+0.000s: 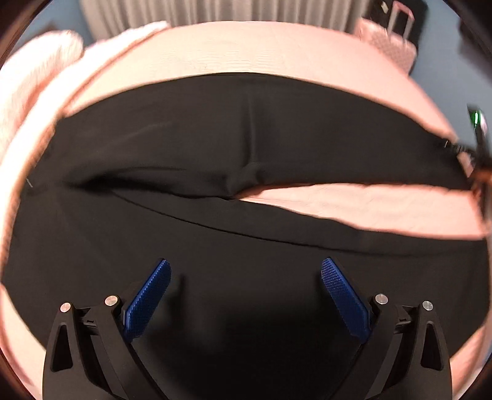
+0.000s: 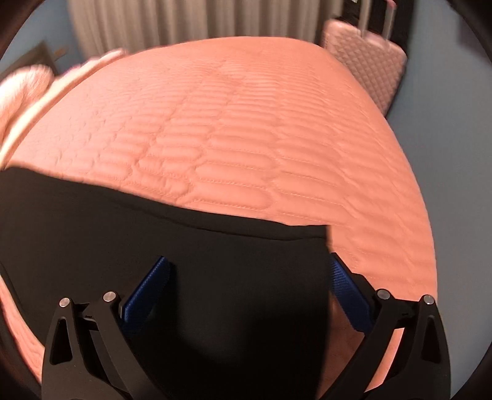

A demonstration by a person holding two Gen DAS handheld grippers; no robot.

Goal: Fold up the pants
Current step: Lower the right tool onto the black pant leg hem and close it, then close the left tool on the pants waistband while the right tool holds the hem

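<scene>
Left wrist view: left gripper [image 1: 246,270] is seen with jaws spread wide, nothing held between them. The blue ribbed pads [image 1: 147,300] hang over black cloth, contact cannot be told. The black pants [image 1: 215,138] are spread flat on the pink bed cover [image 1: 233,46], filling the area ahead of and under the jaws. Ahead of the jaws the two legs are seen to part, with a wedge of bed cover exposed between them, ahead and to the right. A seam line is seen running across the near leg just ahead of the jaws. Far right of the jaws, at the frame edge, the right gripper [image 1: 476,147] is partly seen near the far leg's end; it is blurred. Far ahead, a grey curtain [image 1: 215,12] and a pink suitcase [image 1: 387,40] are seen past the bed.

Right wrist view: right gripper [image 2: 247,270] is seen with jaws wide apart, nothing clamped. The end of a pants [image 2: 153,246] leg lies between and under the jaws; its corner sits just ahead of the right pad [image 2: 347,295]. Quilted bed cover [image 2: 246,123] fills everything ahead of the jaws. The suitcase [image 2: 366,58] stands far ahead to the right, the curtain [image 2: 200,21] far ahead
</scene>
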